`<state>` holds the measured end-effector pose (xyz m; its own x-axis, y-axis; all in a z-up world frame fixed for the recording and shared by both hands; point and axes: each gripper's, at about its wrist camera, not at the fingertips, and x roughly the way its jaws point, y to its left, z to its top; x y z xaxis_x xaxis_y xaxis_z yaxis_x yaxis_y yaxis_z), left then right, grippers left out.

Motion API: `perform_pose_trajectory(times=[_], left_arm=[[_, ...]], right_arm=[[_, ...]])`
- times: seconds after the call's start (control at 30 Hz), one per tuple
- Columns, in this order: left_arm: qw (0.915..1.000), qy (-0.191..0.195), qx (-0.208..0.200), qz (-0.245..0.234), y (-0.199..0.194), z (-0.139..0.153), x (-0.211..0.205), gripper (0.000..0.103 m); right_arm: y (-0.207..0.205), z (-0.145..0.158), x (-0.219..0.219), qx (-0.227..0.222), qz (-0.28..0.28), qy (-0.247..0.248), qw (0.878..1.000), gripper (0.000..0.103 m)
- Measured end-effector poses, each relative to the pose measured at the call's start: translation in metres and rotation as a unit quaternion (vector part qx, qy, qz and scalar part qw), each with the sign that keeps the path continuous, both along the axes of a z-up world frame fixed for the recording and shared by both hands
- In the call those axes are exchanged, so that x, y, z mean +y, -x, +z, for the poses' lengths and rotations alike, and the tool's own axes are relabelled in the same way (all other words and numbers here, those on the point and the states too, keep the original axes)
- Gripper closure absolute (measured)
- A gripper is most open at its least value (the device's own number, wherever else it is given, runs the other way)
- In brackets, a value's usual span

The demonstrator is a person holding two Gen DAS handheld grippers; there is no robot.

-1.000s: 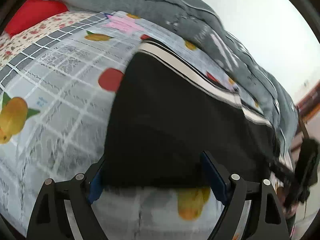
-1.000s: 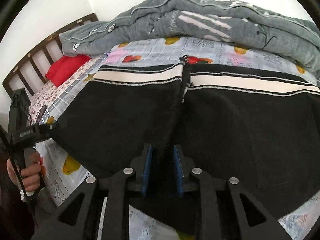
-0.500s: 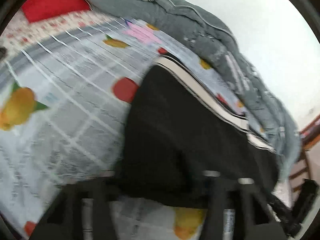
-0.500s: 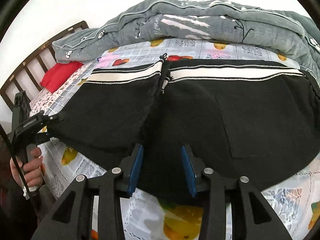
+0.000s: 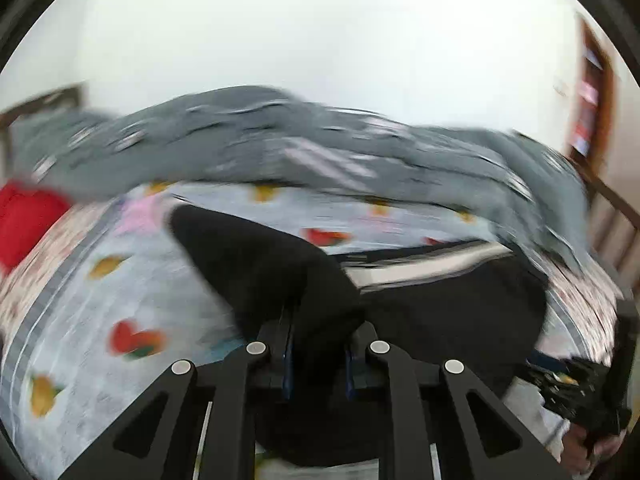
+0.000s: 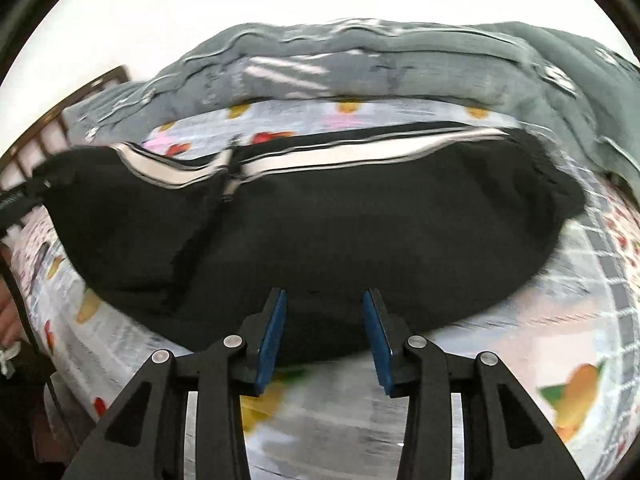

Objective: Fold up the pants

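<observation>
Left wrist view: we see the left gripper [image 5: 316, 354] at bottom centre, its jaws having just been closing; they now stand nearly together and pinch a fold of the black pants [image 5: 272, 264] between the blue pads [image 5: 287, 354]. The cloth rises from the jaws as a dark peak toward the upper left of the frame, lifted off the bed sheet [image 5: 132, 280]. The rest of the pants, with the black-and-white striped waistband [image 5: 424, 274], lies to the right of centre on the sheet. A grey quilt [image 5: 320, 152] runs across the middle of the frame behind it, and a red pillow [image 5: 24, 220] sits at the left edge. At lower right we see the other gripper's dark body, much blurred, with a hand [image 5: 592, 446] below it. The whole frame is motion-blurred.

Right wrist view: the right gripper [image 6: 324, 332] sits at bottom centre with its jaws partly apart. The near hem of the pants [image 6: 360, 240] lies between the blue pads [image 6: 272, 336], but we see clear gaps on both sides and no pressing, so nothing is gripped. The pants spread wide across the middle of the frame on the fruit-print bed sheet [image 6: 520, 344], striped waistband [image 6: 340, 156] at the far side. The left end of the cloth is drawn up to a point at the left edge. The grey quilt [image 6: 400, 60] fills the upper part.
</observation>
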<state>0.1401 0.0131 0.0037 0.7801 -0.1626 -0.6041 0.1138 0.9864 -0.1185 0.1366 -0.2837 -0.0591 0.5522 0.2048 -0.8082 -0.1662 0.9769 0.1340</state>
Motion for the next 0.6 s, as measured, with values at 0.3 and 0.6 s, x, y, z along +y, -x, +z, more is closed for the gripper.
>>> perform_pose_trajectory(times=[0.3,0.6], left_arm=[[0.9875,0.042,0.094,-0.119,-0.011,-0.072,-0.1,0.087],[0.9802,0.052,0.074,-0.176,0.028,-0.05,-0.07,0.055]], right_arm=[[0.011,0.001,-0.061,0.007,-0.066,-0.006,0.998,0.064],[0.005,0.008,-0.051,0.0,-0.046,-0.048,0.998,0.061]])
